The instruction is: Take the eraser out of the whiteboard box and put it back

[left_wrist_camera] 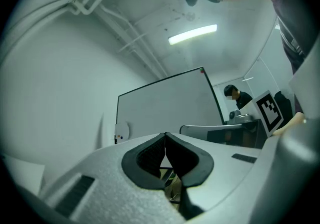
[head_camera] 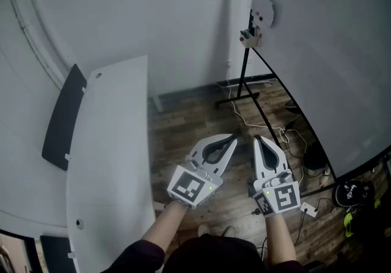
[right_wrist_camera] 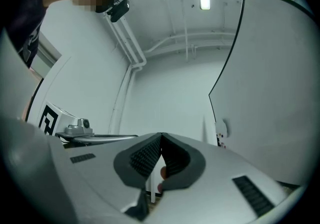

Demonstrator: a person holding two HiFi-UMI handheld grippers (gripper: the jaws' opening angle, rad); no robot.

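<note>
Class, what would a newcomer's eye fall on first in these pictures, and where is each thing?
The left gripper and right gripper stand out, held side by side low in the head view, jaws shut and empty. A big whiteboard on a black stand fills the right; a long white table runs down the left.

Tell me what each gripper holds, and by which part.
Nothing is held. The left gripper and the right gripper are both shut, tip to tip, with nothing between.
</note>
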